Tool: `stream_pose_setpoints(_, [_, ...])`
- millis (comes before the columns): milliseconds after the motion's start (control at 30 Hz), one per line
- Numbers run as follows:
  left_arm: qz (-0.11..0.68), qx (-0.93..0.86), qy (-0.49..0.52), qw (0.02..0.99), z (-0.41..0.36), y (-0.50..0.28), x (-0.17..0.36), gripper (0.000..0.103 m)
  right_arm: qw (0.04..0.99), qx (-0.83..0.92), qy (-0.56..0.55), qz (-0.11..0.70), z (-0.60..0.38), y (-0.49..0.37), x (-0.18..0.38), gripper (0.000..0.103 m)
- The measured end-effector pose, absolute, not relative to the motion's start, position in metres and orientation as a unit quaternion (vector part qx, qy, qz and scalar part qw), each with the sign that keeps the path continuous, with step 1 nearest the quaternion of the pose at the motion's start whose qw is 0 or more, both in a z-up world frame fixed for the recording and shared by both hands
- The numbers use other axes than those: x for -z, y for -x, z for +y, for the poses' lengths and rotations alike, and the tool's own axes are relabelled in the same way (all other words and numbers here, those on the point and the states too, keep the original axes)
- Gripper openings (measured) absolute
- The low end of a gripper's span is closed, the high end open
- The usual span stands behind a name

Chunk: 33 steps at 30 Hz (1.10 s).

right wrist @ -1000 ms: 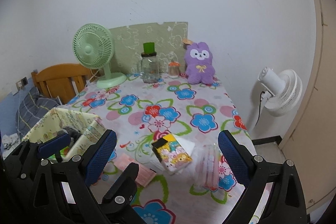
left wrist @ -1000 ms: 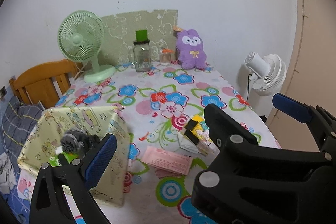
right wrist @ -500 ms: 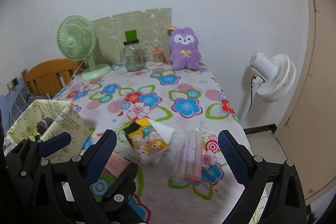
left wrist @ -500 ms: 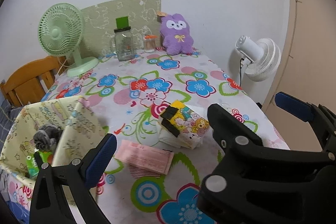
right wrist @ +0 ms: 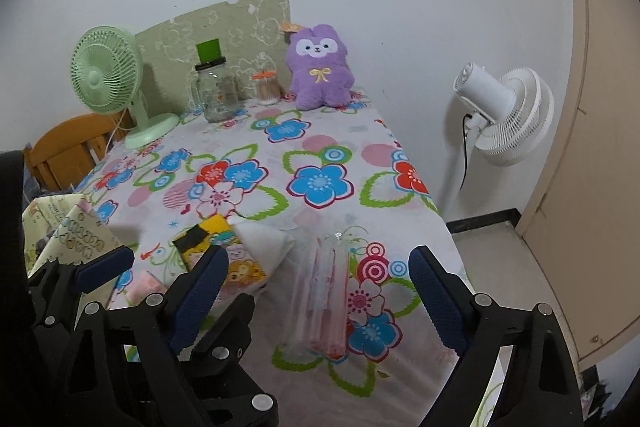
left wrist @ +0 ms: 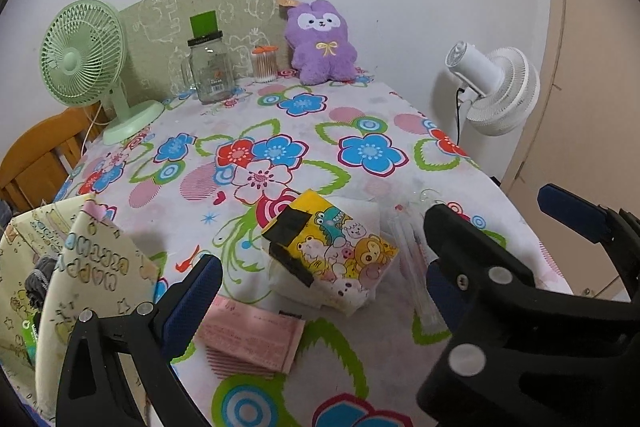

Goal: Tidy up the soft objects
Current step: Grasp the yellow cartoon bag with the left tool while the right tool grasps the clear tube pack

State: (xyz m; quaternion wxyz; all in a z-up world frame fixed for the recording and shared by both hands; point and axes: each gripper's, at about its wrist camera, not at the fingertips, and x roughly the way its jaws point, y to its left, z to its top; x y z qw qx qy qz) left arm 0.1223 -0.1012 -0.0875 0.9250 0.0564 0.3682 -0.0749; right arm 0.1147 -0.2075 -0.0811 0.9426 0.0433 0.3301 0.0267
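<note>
We note a yellow tissue pack [left wrist: 334, 251], printed with cartoon animals and crossed by two black tape strips, lying tilted on a white folded cloth [left wrist: 352, 209] near the front of the bench. Just left of it and nearer us lies a flat pink packet stack [left wrist: 250, 341], edges fanned. To its right we see a clear sleeve of pink items [right wrist: 322, 301], lying lengthwise, its far end close to the white cloth. At the left edge stands an open pale-yellow fabric bin [left wrist: 80, 267] with pastel prints; a grey bundle [left wrist: 40, 273] sits inside. A purple plush rabbit [left wrist: 320, 41] sits upright at the far end against the wall.
</note>
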Motion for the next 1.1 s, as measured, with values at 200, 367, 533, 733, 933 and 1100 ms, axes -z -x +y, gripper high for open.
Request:
stream_pose_setpoints(200, [0.377, 0.072, -0.059, 0.922, -0.105, -0.136, 0.096, 0.103, 0.937, -0.027, -0.05, 0.345, -0.212, -0.127, 0.09, 0.088])
stream_pose_setpoints(367, [0.38, 0.067, -0.061, 0.921, -0.109, -0.146, 0.103, 0.103, 0.932, -0.025, -0.059, 0.357, -0.217, -0.136, 0.098, 0.085])
stream_pose_setpoints(533, [0.382, 0.065, -0.064, 0.92, -0.11, -0.152, 0.109, 0.103, 0.927, -0.022, -0.063, 0.368, -0.22, -0.141, 0.104, 0.084])
stream_pose_setpoints(733, [0.386, 0.062, -0.068, 0.918, -0.109, -0.156, 0.114, 0.092, 0.921, -0.025, -0.07, 0.382, -0.22, -0.148, 0.112, 0.084])
stream_pose_setpoints(933, [0.394, 0.067, -0.07, 0.914, -0.108, -0.157, 0.116, 0.088, 0.918, -0.032, -0.072, 0.389, -0.216, -0.151, 0.117, 0.084])
stream_pose_setpoints(1100, [0.398, 0.069, -0.068, 0.912, -0.102, -0.152, 0.114, 0.088, 0.914, -0.018, -0.073, 0.398, -0.217, -0.156, 0.123, 0.076])
